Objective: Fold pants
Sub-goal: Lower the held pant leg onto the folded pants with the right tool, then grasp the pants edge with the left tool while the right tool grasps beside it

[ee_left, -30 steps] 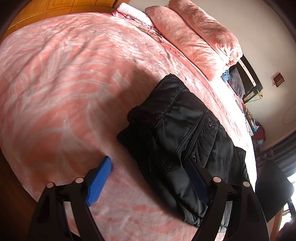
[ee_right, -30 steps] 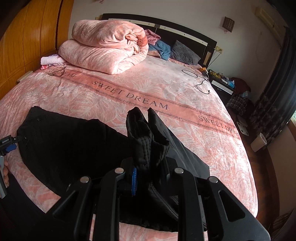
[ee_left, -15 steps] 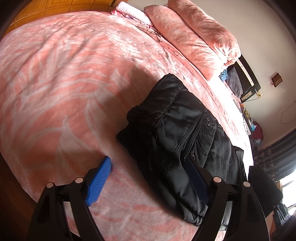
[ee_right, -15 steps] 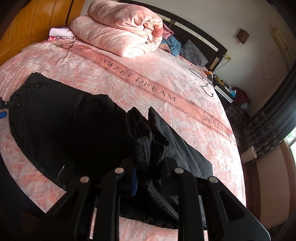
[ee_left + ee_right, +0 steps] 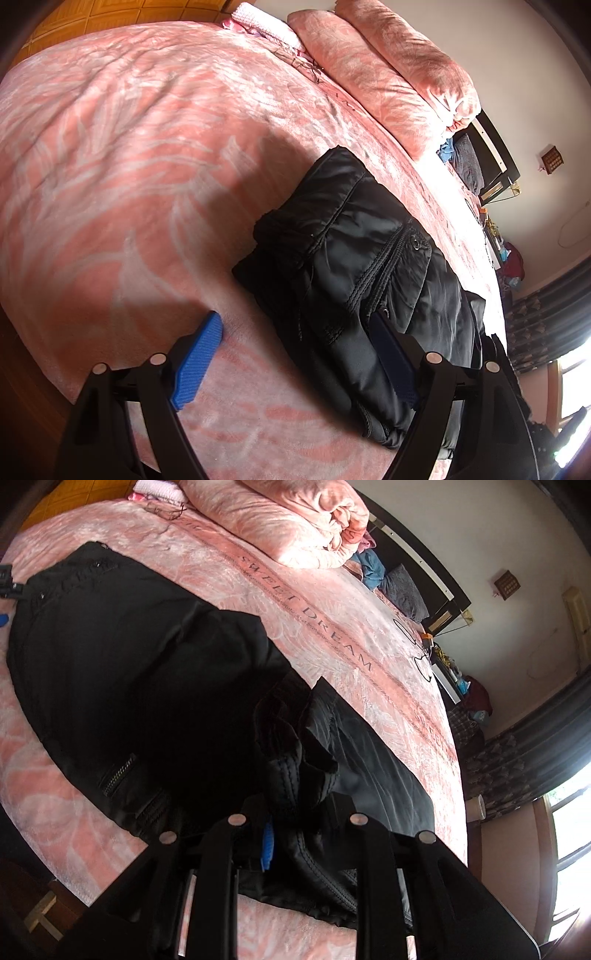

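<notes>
Black pants [image 5: 369, 266] lie on a pink bedspread [image 5: 129, 166], waistband end toward the left wrist view. My left gripper [image 5: 299, 332] is open with blue pads; it hovers at the waistband, one finger over the bedspread, the other over the fabric. In the right wrist view the pants [image 5: 129, 672] spread across the bed's near side. My right gripper [image 5: 291, 812] is shut on the bunched leg cuffs [image 5: 295, 753], lifted above the thigh part of the pants.
A folded pink duvet [image 5: 280, 520] and pillows sit by the dark headboard [image 5: 417, 561]. A black cable [image 5: 417, 653] lies on the bed at the right. A nightstand with clutter and dark curtains [image 5: 524, 768] stand beyond the bed. A wooden wardrobe [image 5: 110, 18] is at the left.
My right gripper has carried the cuffs over the pants toward the waistband, and its view has tilted and dropped closer to the bed. My left gripper has barely moved.
</notes>
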`<state>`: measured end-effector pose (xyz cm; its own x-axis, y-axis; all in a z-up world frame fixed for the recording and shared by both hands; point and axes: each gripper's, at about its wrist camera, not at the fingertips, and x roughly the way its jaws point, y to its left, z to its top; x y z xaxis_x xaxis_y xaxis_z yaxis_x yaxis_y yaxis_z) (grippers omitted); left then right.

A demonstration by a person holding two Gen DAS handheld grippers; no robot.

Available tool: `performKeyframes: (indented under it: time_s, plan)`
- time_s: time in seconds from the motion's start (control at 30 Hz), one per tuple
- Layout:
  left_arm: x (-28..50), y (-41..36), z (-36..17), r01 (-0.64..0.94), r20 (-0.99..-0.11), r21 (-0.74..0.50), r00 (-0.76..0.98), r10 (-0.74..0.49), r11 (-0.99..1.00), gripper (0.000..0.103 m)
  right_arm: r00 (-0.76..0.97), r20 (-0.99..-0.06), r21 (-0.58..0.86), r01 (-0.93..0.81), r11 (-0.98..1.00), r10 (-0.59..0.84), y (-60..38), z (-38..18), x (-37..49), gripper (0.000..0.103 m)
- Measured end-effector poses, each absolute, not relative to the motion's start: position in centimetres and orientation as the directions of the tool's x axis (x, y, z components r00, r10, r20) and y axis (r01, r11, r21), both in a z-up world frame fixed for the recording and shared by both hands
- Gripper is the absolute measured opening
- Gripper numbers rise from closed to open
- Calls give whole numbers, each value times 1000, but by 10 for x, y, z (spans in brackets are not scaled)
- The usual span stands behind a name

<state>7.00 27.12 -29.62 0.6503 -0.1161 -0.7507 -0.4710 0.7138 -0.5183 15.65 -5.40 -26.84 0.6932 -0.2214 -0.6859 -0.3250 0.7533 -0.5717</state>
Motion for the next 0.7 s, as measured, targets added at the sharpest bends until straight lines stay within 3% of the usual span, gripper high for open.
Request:
performKeyframes:
  time_s: [0.03,0.07,0.1,0.17,0.23,0.3,0.37,0.47,0.57,0.63,0.7]
  plan:
    - [69,271,-296,-471,-751,-519,650,-117,714,83,687,-692,-572,-332,750,-224,-52,-274,155,26]
    - [70,271,-296,-471,-751,-519,650,-117,713,83,675,-706,-560,-347,752,-214,-51,-279,154,36]
    - [69,271,-296,-471,-751,-519,650,-117,713,83,658,-728,-536,-373,757,-192,-50,-282,152,53]
    - [69,270,-296,-471,-750,-520,650,-118,713,83,638,-759,-483,-420,768,-128,-46,-279,145,70]
    - [69,270,-296,-471,-750,-521,651,-118,712,83,619,-784,-411,-456,789,-51,-45,-266,138,75]
    - [69,269,-297,-471,-749,-523,651,-120,710,83,534,-841,-204,-468,860,91,-59,-245,145,75]
    - [69,268,-296,-470,-748,-525,653,-120,710,84,494,-856,-47,-372,927,155,-85,-228,163,76]
    - [68,268,-296,-468,-742,-533,659,-124,705,84,417,-891,85,-236,968,180,-118,-228,191,76]
    - [68,267,-296,-465,-739,-540,662,-130,701,85,363,-919,74,-226,971,154,-118,-242,202,76]
    - [67,269,-296,-463,-736,-546,663,-136,698,85,337,-932,57,-222,973,132,-116,-251,206,63]
    - [67,271,-297,-461,-733,-553,666,-142,694,85,295,-942,96,-212,972,158,-118,-259,207,35]
